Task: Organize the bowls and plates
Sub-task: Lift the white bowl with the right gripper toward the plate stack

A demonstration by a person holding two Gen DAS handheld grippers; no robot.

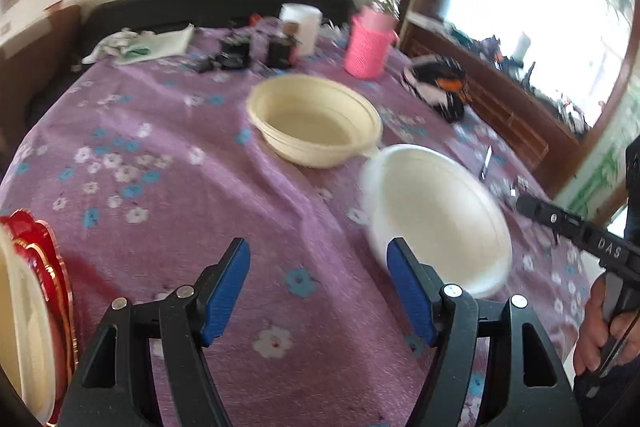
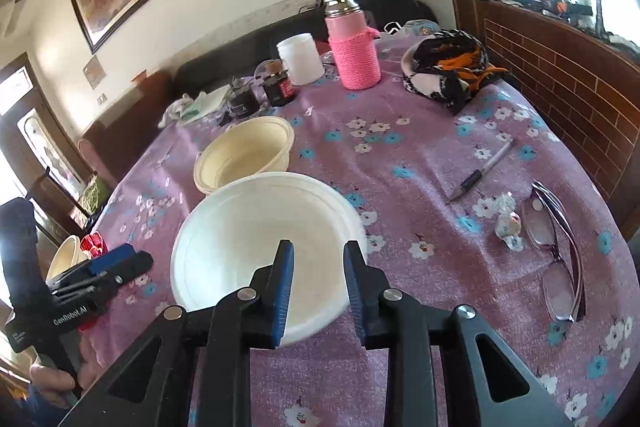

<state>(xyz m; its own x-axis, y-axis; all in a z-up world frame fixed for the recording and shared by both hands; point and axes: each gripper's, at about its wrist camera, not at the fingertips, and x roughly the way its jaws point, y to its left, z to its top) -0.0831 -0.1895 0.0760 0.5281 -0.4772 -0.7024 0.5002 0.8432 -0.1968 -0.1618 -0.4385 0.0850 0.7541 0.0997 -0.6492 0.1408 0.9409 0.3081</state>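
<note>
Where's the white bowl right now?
In the right wrist view, the white bowl sits on the purple tablecloth, just beyond the right gripper, with the cream bowl behind it.

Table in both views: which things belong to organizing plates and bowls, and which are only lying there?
For the job: white bowl; cream bowl; cream plate and red plate at the table's edge.

Just lying about: pink bottle; white jar; dark jars; pen; glasses; patterned cloth.
</note>
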